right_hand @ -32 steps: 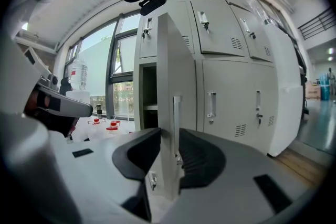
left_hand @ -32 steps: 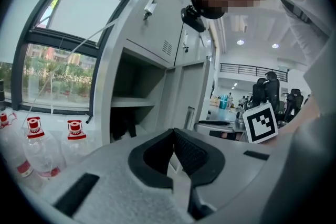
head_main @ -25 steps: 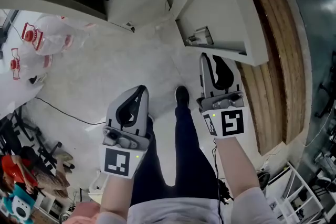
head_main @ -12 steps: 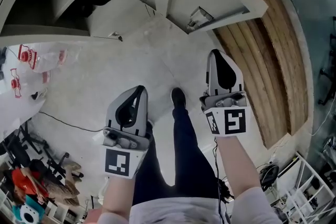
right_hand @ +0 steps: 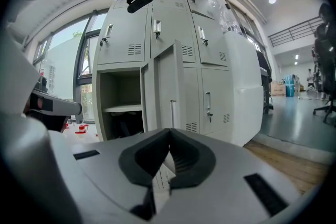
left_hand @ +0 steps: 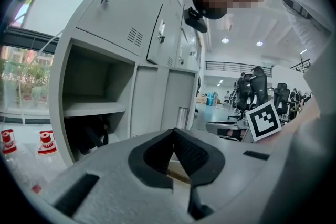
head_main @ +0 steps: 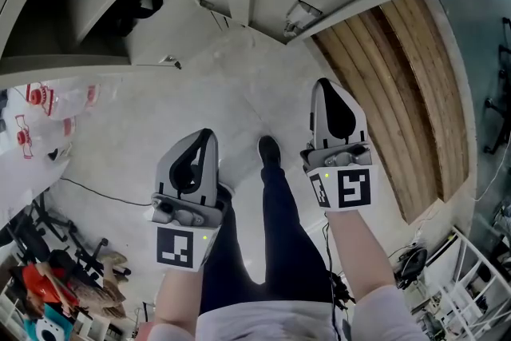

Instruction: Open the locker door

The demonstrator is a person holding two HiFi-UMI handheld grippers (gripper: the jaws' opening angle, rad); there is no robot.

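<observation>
Locker door ajar at locker bank middle, beside open compartment with 1 shelf. Well apart from both grippers. Left gripper fingers pressed together, empty. Right gripper likewise, nothing pinched.

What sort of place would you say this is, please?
Probably the locker corner of an open-plan office: a bank of grey metal lockers with one door open, office chairs farther back, and large windows beside.
</observation>
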